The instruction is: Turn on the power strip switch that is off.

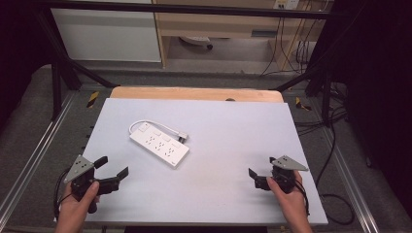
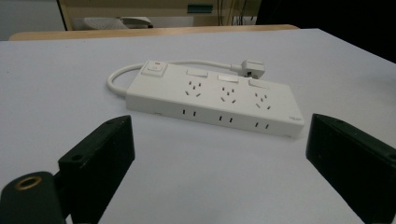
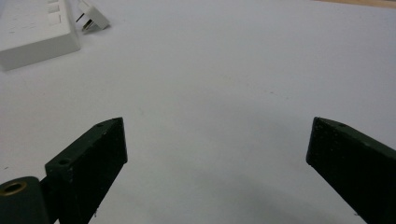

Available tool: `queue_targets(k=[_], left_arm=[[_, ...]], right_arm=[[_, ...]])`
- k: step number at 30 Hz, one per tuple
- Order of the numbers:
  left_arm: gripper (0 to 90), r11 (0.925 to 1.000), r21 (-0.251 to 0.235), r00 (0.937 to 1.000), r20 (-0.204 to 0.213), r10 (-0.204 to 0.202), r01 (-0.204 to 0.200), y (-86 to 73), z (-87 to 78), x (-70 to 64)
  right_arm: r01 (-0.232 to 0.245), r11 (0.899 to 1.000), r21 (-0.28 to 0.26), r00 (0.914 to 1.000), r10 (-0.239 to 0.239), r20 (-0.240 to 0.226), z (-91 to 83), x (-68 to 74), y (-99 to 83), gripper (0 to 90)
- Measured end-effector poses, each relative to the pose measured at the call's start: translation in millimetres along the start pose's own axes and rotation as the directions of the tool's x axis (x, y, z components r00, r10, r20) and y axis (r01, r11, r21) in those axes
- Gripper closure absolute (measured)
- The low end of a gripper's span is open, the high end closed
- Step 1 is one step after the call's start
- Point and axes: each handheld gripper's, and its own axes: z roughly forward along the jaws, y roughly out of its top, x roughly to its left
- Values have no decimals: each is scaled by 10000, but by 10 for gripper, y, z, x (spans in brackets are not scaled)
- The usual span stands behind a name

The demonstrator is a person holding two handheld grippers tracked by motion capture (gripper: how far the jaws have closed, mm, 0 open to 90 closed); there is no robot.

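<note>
Holding both tools low over the near edge of the table (image 1: 209,194), we keep our left claw (image 1: 112,169) by the near left corner and our right claw (image 1: 260,171) by the near right corner, each gripped from behind by a hand and angled inward. Both claws are spread wide with nothing between their jaws.

We see the power strip (image 1: 159,144) lying flat left of the table's middle, well apart from both claws. Its long axis runs diagonally, from the far left toward the near right. Its white cord (image 1: 145,123) loops off the far end and runs back beside it to a plug (image 1: 183,137).

It is a white plastic block with rounded corners; the table is smooth pale grey, with a wooden strip along its far edge.
</note>
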Motion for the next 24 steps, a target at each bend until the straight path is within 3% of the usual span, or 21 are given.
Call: queue_targets(k=[9,14,16,24], left_arm=[[79,10000,6,10000,-10,-53,53,5,-16,22],[79,10000,47,9998,194,-86,85,22,-21,6],[79,10000,-9,9997,247,14,-14,31,-32,-7],[92,9987,-415,9993,232,-296,305,67,-58,-49]], right_arm=[[136,9999,-70,9999,-136,-66,7,29,15,46],[213,9998,-51,9997,-213,-77,14,54,20,42],[280,9996,-19,9996,-280,-95,20,63,20,42],[391,9992,-94,9990,-393,-190,31,89,31,40]])
